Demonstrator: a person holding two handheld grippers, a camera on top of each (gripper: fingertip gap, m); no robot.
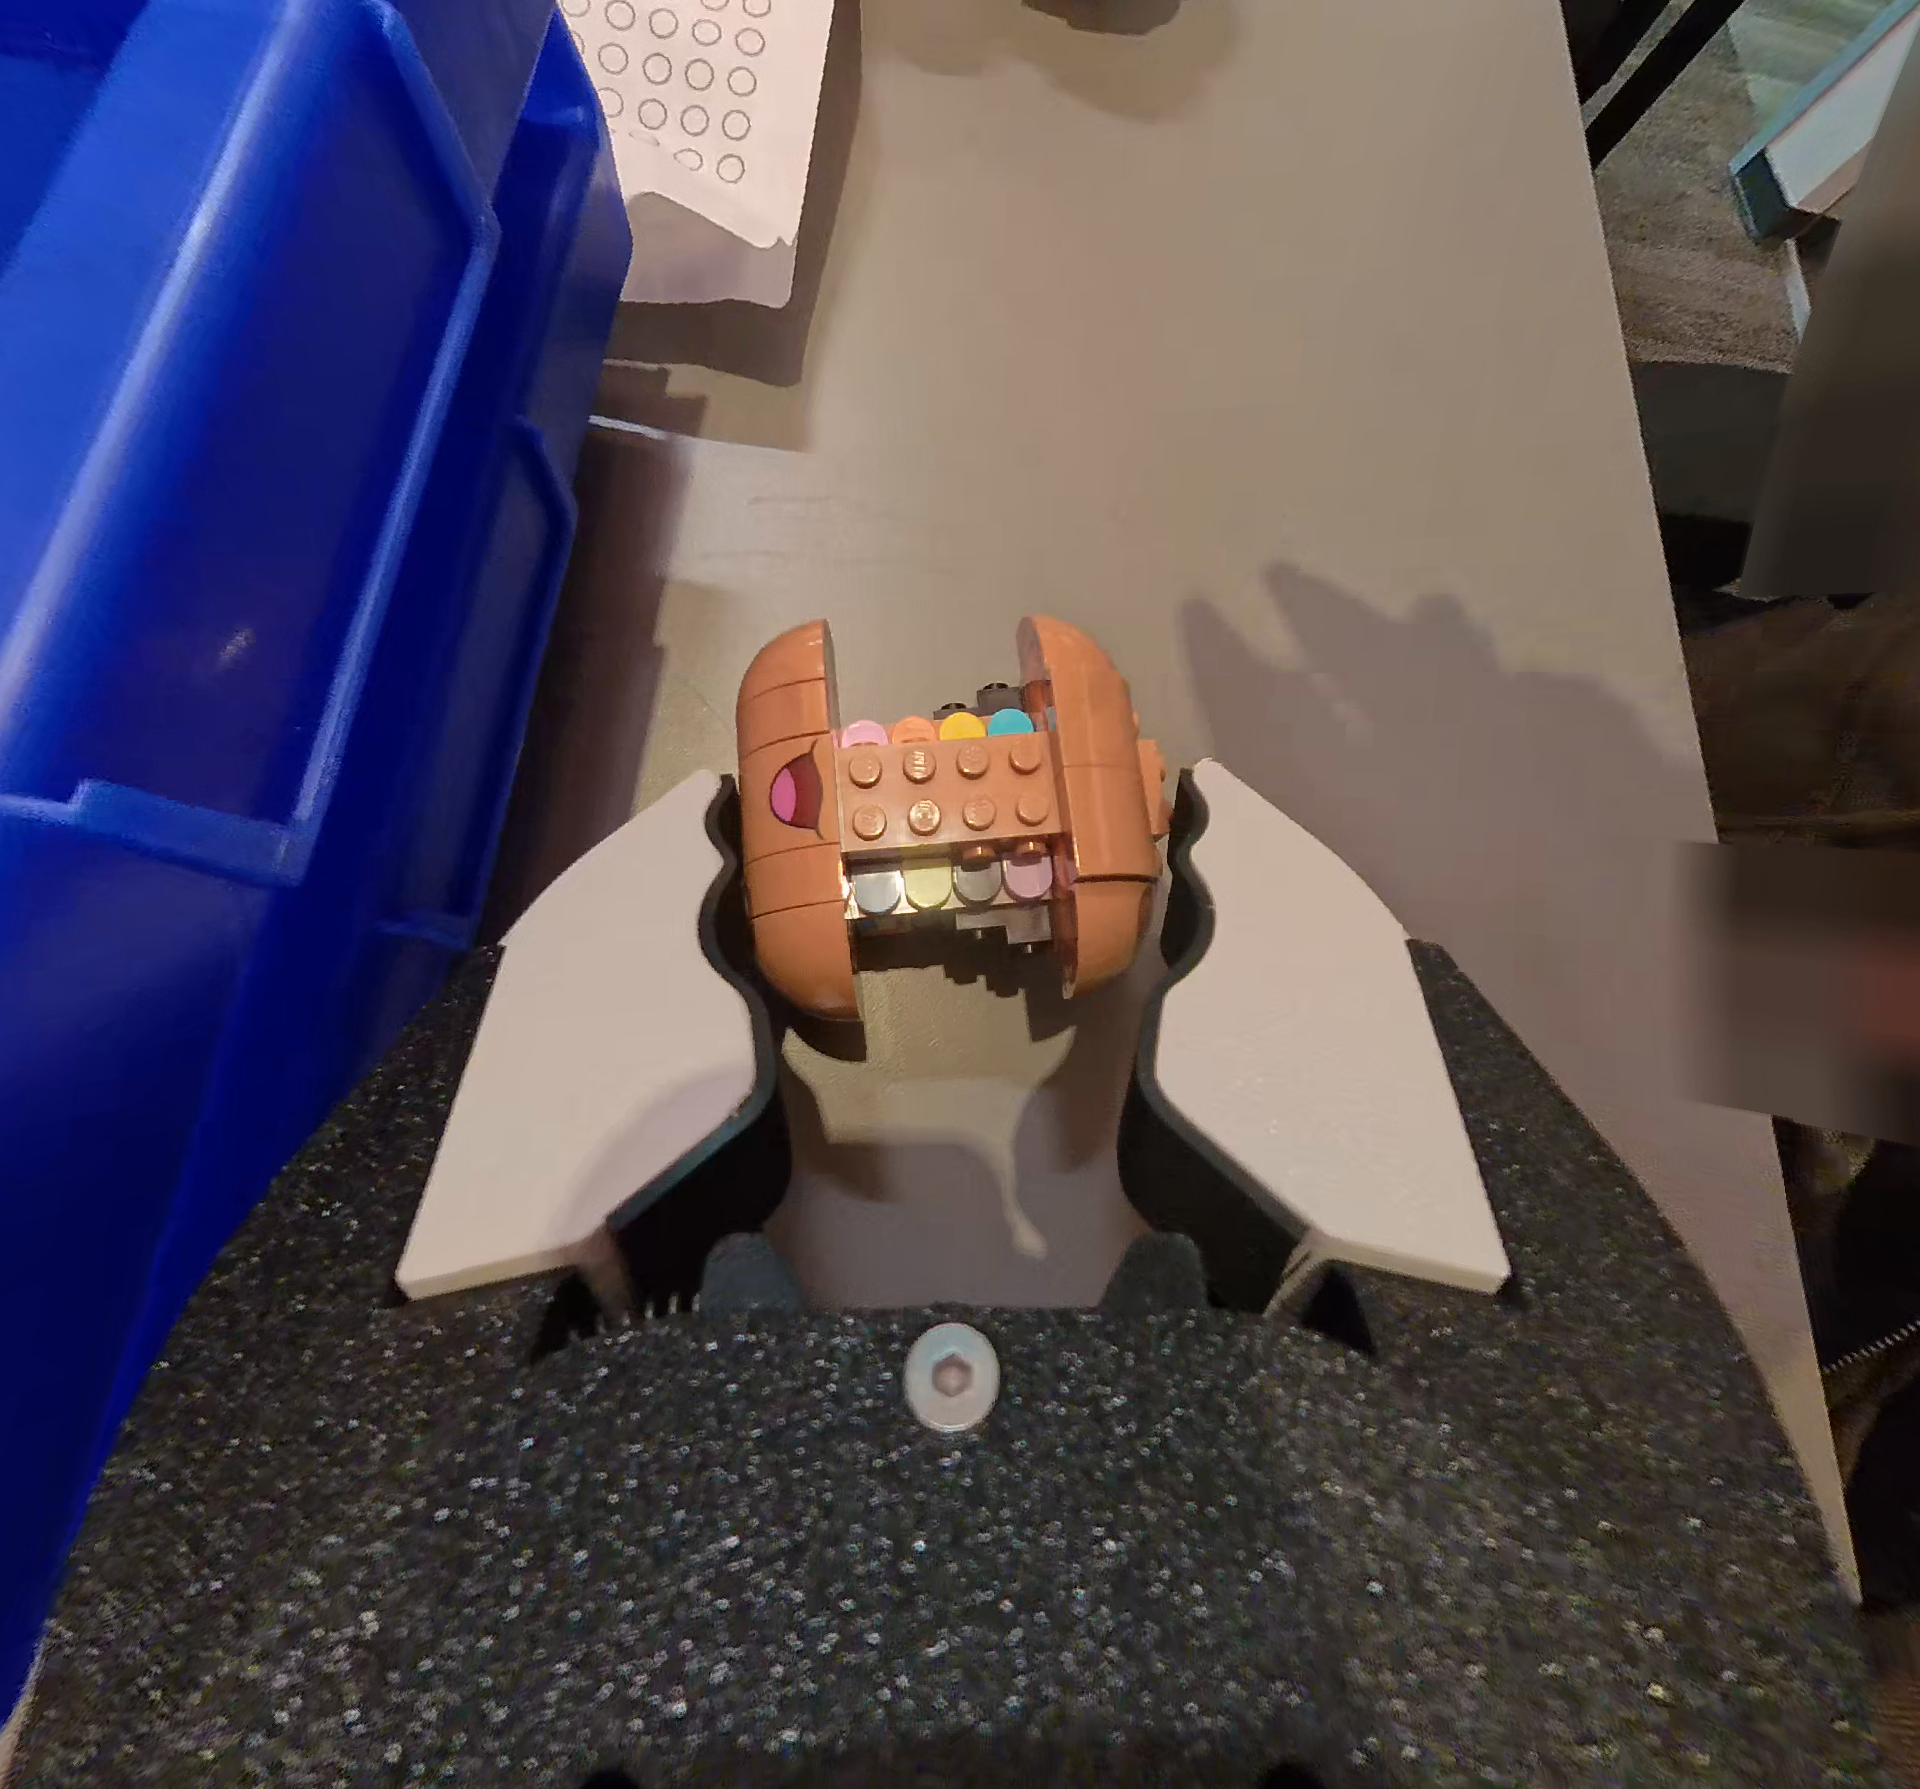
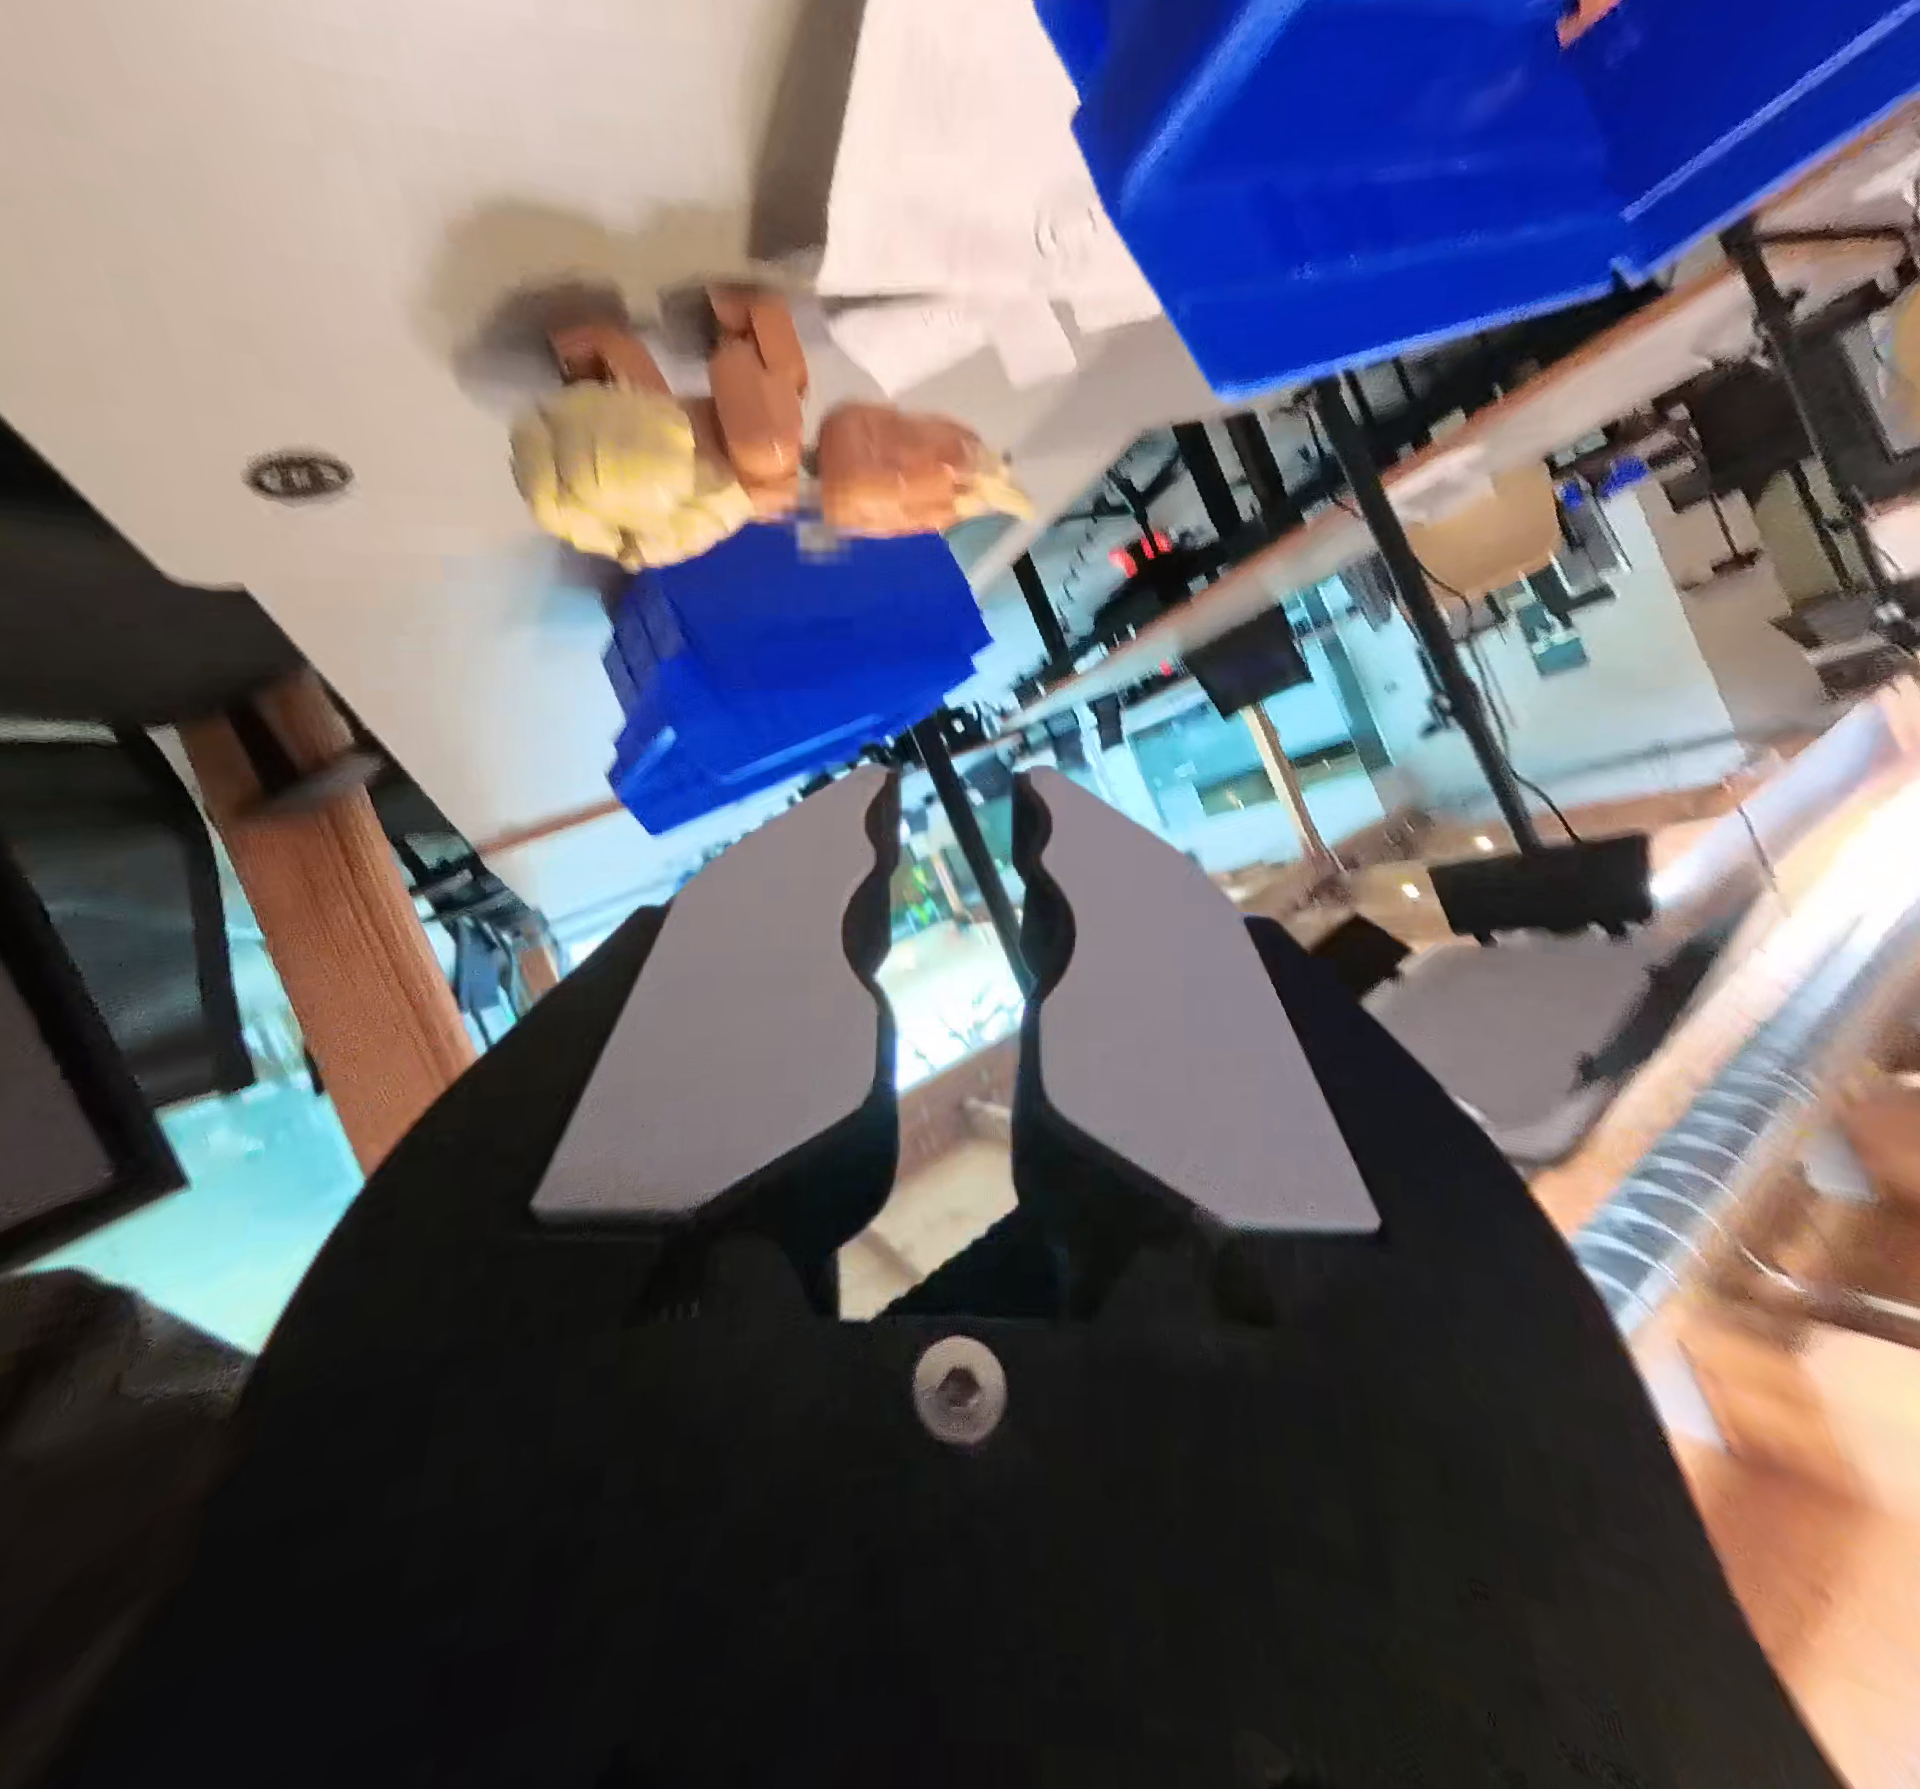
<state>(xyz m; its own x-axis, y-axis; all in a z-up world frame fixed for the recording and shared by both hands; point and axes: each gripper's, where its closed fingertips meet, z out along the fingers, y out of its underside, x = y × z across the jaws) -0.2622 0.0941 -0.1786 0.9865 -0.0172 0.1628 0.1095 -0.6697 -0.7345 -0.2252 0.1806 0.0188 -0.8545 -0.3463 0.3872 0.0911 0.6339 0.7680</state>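
Observation:
A tan brick-built model [image 1: 945, 804] with rounded sides, a studded top plate and rows of small coloured tiles lies on the grey table [image 1: 1195, 389]. My left gripper [image 1: 956, 778] has its white fingers [image 1: 582, 1043] on either side of the model, and the pads press its two rounded sides. In the right wrist view the picture is upside down and blurred. My right gripper [image 2: 958, 783] is in the air away from the table, empty, with a narrow gap between its tips. Tan and yellow brick-built pieces [image 2: 727, 430] stand on the table far from it.
A large blue bin [image 1: 260, 389] stands close on the left, also seen in the right wrist view [image 2: 1351, 129]. A sheet printed with circles [image 1: 707, 25] lies behind it. A smaller blue bin [image 2: 800, 659] sits by the pieces. The table's edge [image 1: 1662, 596] runs along the right. Spacing between my two grippers at the tips: around 20 cm.

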